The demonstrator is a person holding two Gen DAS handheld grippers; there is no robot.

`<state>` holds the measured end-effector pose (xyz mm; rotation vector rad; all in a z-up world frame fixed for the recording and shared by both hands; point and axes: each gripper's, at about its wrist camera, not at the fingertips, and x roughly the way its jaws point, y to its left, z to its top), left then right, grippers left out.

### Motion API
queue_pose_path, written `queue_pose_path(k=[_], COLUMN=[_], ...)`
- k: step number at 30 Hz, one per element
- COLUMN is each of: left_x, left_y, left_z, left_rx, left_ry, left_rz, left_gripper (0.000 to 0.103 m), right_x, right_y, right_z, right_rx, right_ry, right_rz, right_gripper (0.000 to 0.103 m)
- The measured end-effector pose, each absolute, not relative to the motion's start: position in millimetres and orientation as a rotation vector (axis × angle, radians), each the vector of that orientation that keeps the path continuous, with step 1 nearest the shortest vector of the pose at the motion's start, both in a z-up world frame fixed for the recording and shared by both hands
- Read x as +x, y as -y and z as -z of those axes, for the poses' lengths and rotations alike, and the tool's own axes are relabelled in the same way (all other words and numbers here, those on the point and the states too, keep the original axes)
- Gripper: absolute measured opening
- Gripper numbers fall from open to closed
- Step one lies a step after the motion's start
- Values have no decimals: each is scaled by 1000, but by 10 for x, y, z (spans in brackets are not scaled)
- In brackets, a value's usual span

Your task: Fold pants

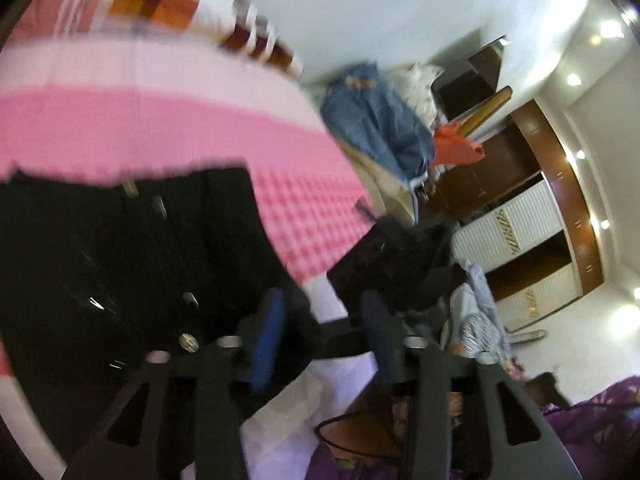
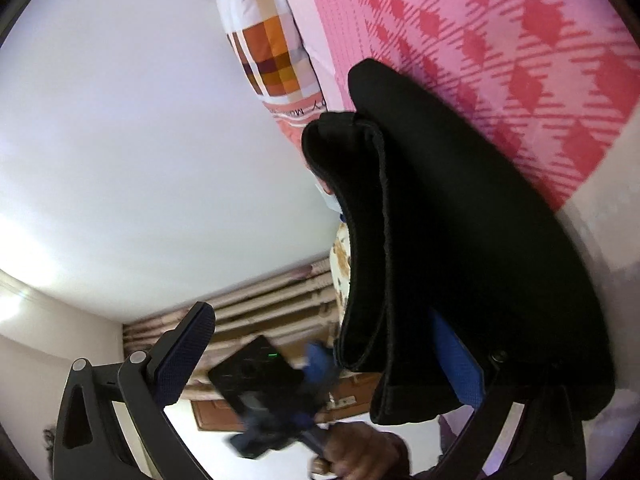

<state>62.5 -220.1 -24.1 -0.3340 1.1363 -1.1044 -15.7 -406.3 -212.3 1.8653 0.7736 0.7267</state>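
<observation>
Black pants lie on the pink checked bedsheet, filling the lower left of the left wrist view. My left gripper hangs just off their right edge, blue pads apart and nothing between them. In the right wrist view a thick fold of the black pants drapes over the right-hand finger of my right gripper. Its jaws stand wide apart, and the other finger is bare. The left gripper's dark body shows blurred, held by a hand.
A checked orange and white pillow lies at the head of the bed. Beyond the bed's edge are a heap of blue jeans, an orange cloth and a brown and white wardrobe. Purple fabric shows at lower right.
</observation>
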Motion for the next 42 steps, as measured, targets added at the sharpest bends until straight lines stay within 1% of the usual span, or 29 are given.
queue_pose_path(k=[3,4,5,9,12,13,14,16,17,18,23,25,27,30,32,35,37,39,42], left_x=[667,684,730,733,737,734,726,715,703,673,599,574,561,565,578,603,613,613,620], left_y=[1893,1737,1599,1109,805,735,701,653,630,605,789,886,969,1030,990,894,843,820,816], left_z=[-83,-161,-187,-40,255,348,446,577,637,675,708,744,845,1032,1086,1113,1117,1097,1074], left_rx=[-379,-373,-365,-358,-391,-406,-416,-423,-427,-432,-383,-362,-324,-305,-314,-344,-366,-377,-382], left_ry=[-1016,-977,-960,-954,-1026,-1041,-1057,-1096,-1114,-1122,-1125,-1131,-1153,-1214,-1224,-1232,-1232,-1229,-1226], left_rz=[1057,1003,954,783,677,655,632,602,591,589,629,659,665,656,640,625,622,624,628], left_gripper=[62,74,83,83,83,83,83,83,83,83,83,83,83,83,83,83,83,83,83], right_x=[-159,-153,-145,-38,89,110,127,137,115,85,-59,-85,-93,-177,-337,-597,-717,-762,-749], right_y=[4064,4068,4072,4038,3899,3841,3792,3743,3798,3887,4228,4295,4258,4311,4553,4784,4682,4469,4210], right_z=[2118,2092,2061,1826,1606,1563,1543,1557,1605,1639,1494,1556,1753,1905,1789,1541,1340,1284,1429], right_rx=[1856,1836,1808,1571,1276,1195,1135,1020,1043,1092,1083,1099,1154,1261,1285,1313,1320,1303,1314], right_ry=[-791,-806,-819,-947,-1092,-1121,-1142,-1188,-1191,-1173,-1057,-1038,-1072,-1090,-993,-850,-805,-850,-929], right_rz=[-731,-730,-723,-661,-577,-554,-547,-517,-506,-509,-459,-451,-505,-473,-379,-359,-450,-483,-482], right_gripper=[102,102,102,102,101,89,61,25,24,23,22,22,25,35,48,48,48,48,48])
